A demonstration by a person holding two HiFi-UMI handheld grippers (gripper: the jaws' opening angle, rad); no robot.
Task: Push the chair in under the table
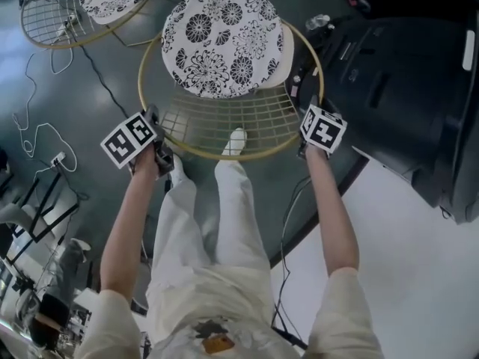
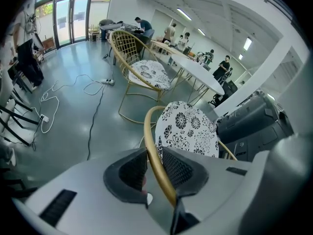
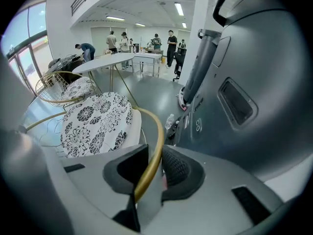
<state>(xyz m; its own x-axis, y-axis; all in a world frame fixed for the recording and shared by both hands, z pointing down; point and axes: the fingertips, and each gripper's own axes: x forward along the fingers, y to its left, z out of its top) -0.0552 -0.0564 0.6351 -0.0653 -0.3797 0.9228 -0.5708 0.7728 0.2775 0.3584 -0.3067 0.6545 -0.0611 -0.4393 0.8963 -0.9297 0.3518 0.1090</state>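
Note:
A gold wire chair (image 1: 224,152) with a black-and-white flowered cushion (image 1: 221,40) stands on the grey floor in front of me, its back rim nearest my legs. My left gripper (image 1: 155,118) sits at the rim's left side. In the left gripper view the gold rim (image 2: 151,131) runs between the jaws of the left gripper (image 2: 155,168); it lies against the right pad with a gap to the left pad. My right gripper (image 1: 310,112) is at the rim's right side. There the rim (image 3: 159,131) is pinched between both pads of the right gripper (image 3: 151,169).
A large black machine (image 1: 404,88) stands close to the chair's right, with a small bottle (image 1: 318,22) by it. A second like chair (image 1: 82,6) is at the far left. Cables (image 1: 37,133) trail over the floor. A white round table (image 2: 195,70) and several people are farther off.

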